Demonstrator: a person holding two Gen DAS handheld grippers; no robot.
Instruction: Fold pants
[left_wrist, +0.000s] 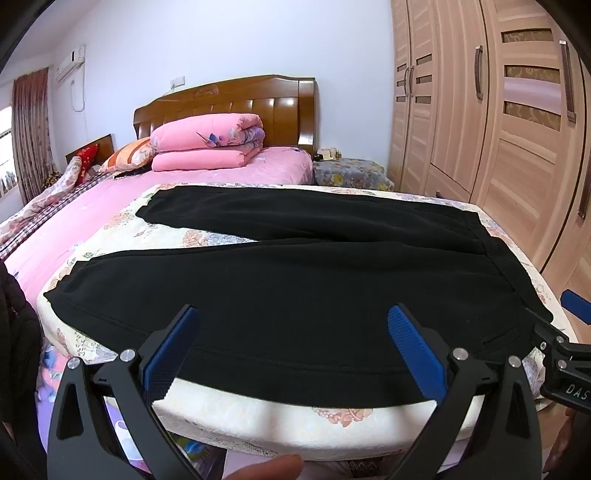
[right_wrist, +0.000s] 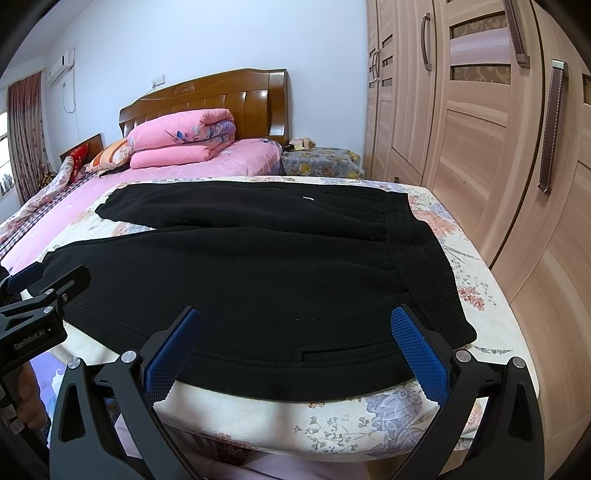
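A floral pad (left_wrist: 122, 225) on the bed carried black pants (left_wrist: 295, 288), waistband right. Only the right view showed a near pocket slit (right_wrist: 347, 350). Left gripper (left_wrist: 293, 314) and right gripper (right_wrist: 295, 315) gaped, empty.

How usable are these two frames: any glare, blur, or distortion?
Left wrist view: sharp, evenly lit, glare on the headboard, fisheye bends the wardrobe, black pants lose fold detail. Right wrist view: same bowing, dark corner vignette, open right tongs crisp.
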